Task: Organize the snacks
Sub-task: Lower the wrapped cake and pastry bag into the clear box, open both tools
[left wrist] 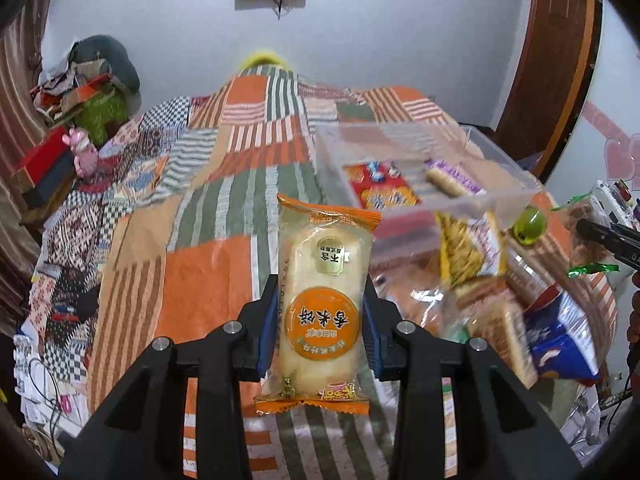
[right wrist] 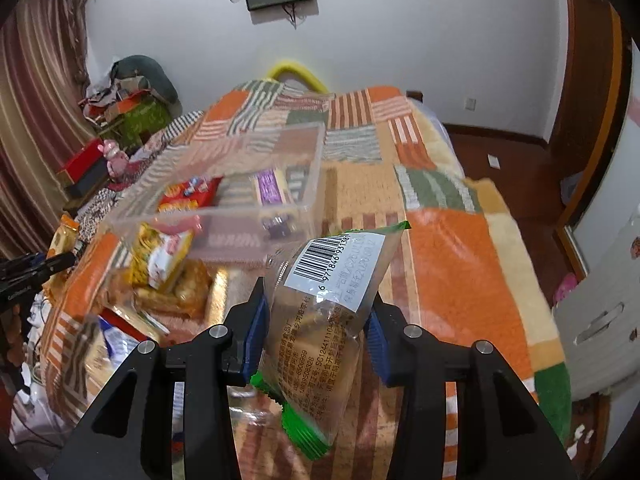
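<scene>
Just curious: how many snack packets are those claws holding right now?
2. The left claw grips an orange rice cracker packet; the right claw grips a green-edged clear packet.

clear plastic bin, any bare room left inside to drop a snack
The clear plastic bin has bare floor in the middle, between the red snack pack and the purple-wrapped bar. Just in front of its near wall the loose snack pile crowds the bedspread.
</scene>
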A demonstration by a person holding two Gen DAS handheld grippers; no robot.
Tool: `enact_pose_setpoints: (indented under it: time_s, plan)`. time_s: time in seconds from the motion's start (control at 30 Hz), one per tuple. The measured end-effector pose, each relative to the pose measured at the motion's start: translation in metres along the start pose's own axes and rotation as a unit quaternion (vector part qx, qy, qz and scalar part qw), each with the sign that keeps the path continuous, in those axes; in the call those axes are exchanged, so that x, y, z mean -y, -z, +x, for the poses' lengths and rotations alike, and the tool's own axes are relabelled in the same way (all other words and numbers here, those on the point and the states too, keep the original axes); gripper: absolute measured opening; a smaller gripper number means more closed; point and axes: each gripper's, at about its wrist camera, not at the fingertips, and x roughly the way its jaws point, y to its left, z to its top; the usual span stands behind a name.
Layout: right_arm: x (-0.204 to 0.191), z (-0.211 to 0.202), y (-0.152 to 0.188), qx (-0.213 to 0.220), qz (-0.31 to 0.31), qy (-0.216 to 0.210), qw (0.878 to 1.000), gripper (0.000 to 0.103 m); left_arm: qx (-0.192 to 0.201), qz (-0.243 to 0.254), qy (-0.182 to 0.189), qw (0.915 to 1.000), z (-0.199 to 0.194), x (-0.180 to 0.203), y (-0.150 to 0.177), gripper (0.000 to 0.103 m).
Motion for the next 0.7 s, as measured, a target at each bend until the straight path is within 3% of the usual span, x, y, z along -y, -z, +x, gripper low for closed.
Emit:
enact_pose_setpoints:
  time_s: [0.37,0.7]
  plan:
    - [-0.022,-0.002,-0.033,0.046,-0.023,-0.009,0.999,0.04,0.038,0.011,0.018,0.9991,-0.009,0.021,-0.039,0.036]
    - [-0.044,0.013,-0.053,0.06,-0.037,-0.03,0.997,0.04,0.05,0.014,0.039,0.9979,0.006,0.038,-0.071,0.036]
